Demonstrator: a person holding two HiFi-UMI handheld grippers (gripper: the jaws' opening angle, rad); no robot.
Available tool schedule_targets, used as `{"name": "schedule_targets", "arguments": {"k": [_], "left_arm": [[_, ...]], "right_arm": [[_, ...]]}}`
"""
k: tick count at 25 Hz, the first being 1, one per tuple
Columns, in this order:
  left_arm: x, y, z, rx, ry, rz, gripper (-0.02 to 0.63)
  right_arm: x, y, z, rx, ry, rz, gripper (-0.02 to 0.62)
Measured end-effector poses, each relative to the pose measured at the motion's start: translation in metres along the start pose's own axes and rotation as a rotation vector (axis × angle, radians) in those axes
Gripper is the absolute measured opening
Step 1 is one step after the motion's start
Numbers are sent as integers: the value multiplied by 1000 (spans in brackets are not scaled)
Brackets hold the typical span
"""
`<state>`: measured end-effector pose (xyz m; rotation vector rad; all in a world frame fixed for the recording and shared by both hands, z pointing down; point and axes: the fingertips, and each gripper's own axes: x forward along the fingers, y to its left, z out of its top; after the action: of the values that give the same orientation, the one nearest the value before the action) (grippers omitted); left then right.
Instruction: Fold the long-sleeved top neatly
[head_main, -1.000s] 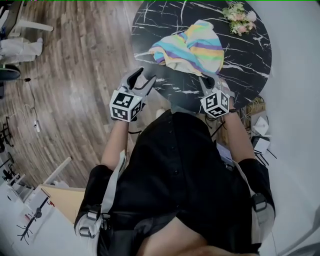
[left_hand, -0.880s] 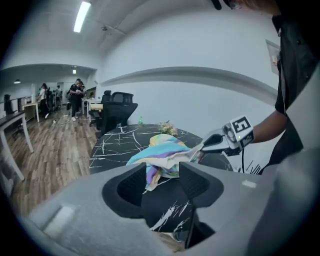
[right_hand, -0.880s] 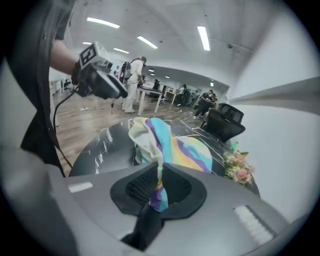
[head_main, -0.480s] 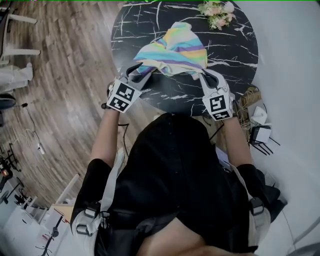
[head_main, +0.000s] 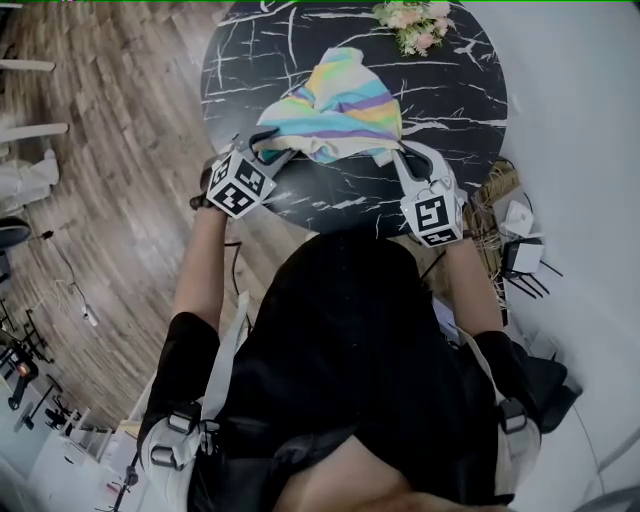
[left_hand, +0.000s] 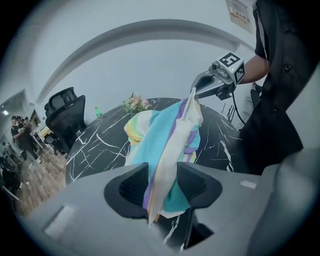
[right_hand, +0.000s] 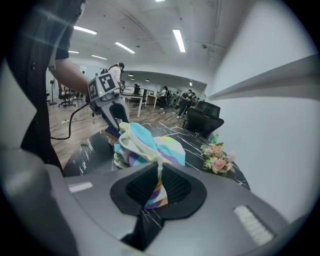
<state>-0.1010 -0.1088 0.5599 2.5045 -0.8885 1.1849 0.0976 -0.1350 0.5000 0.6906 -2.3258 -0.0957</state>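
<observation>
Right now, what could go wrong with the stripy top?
The right hand-held gripper pinches only a thin edge of the stripy top, which could slip out. The left hand-held gripper has just been closing its jaws on a thick bunch, so several layers may lift together and stay crumpled.

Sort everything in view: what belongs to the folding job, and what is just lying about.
Job:
- striped long-sleeved top
- left gripper, whose jaws have just been closing, the top's edge between them
- right gripper, pinching another edge
- black marble table, under the top

Lying about:
- flower bouquet
- black office chair
</observation>
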Motion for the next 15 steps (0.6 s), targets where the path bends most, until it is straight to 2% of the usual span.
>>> {"name": "schedule_targets", "arguments": {"k": [3, 5, 8, 15], "left_arm": [[7, -3, -4, -10, 18, -22, 180], [9, -5, -3, -10, 26, -23, 148], [5, -6, 0, -14, 25, -2, 37], [-34, -7, 21, -80, -82, 83, 29]], "right_arm": [[0, -3, 1, -10, 4, 1, 34], [-1, -4, -1, -6, 9, -2, 32], [-3, -6, -1, -5, 8, -5, 32], [-15, -12, 18, -15, -49, -28, 33]]}}
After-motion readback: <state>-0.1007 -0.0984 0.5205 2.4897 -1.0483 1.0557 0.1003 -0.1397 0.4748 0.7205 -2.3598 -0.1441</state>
